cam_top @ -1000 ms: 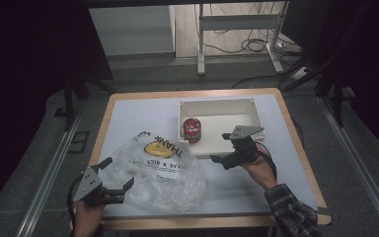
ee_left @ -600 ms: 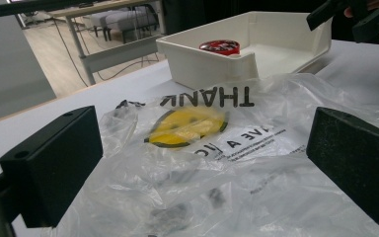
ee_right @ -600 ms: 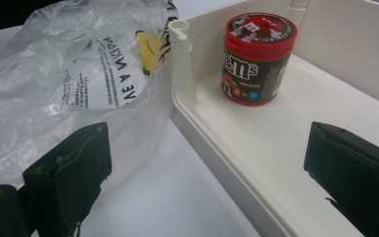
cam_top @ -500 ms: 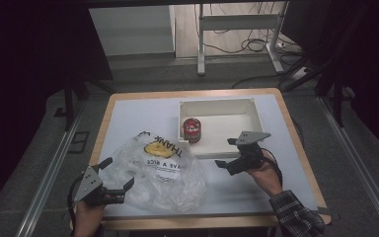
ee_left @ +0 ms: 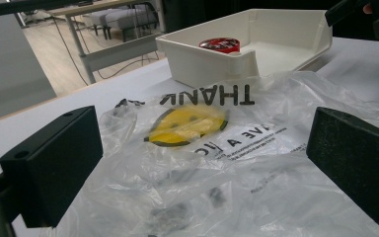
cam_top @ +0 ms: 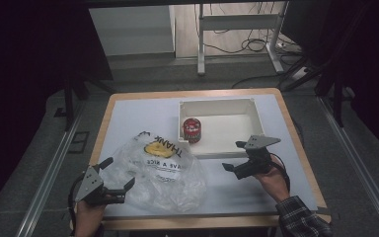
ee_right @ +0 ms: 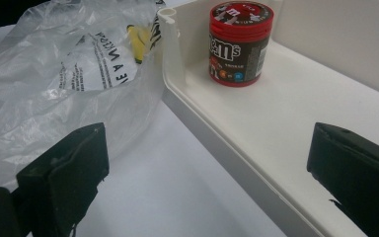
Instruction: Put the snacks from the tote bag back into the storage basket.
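A crumpled clear plastic bag (cam_top: 163, 168) with a yellow smiley and black print lies on the table's near left. My left gripper (cam_top: 117, 173) stands open at its near left corner, and the bag (ee_left: 217, 148) spreads between and beyond the jaws without being pinched. A red-lidded candy tub (cam_top: 192, 130) stands upright in the left end of the white tray (cam_top: 227, 106). My right gripper (cam_top: 233, 156) is open at the tray's front wall. Its jaws have just been opening, with nothing gripped. From this gripper (ee_right: 209, 173) I see the tub (ee_right: 239, 42) ahead and the tray wall (ee_right: 217, 133) under the gap.
The tray (ee_left: 212, 54) sits beyond the bag in the left gripper view, with the tub (ee_left: 219, 44) inside it. The bag (ee_right: 54, 84) lies to the left of the tray in the right gripper view. White tabletop (cam_top: 256, 197) runs to the wooden front edge.
My right gripper has drawn back from the tray toward the near edge and slightly right. The left gripper and the bag have stayed put.
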The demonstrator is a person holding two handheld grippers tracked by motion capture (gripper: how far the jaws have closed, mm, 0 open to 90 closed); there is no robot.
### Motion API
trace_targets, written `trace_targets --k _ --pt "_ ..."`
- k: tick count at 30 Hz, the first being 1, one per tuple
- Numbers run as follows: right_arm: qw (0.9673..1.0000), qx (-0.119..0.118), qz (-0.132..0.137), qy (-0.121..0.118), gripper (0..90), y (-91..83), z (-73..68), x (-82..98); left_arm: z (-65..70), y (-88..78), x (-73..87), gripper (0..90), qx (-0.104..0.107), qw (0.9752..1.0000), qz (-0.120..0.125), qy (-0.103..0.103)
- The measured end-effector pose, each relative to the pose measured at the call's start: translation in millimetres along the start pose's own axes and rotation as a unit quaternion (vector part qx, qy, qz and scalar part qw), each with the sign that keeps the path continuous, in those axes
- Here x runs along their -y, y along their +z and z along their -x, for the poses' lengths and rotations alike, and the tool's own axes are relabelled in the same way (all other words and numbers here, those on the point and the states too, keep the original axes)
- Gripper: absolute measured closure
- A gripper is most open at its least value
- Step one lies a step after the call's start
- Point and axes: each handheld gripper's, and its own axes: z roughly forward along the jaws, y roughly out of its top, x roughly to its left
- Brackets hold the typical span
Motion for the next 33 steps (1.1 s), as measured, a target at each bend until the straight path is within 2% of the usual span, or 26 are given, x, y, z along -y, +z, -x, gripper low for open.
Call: trace_targets --k 33 --pt "0.9996 0.027 0.01 -0.002 2.7 -30.7 -5.8 21.5 0.8 -0.5 -0.1 0.6 0.001 1.0 0.0 0.002"
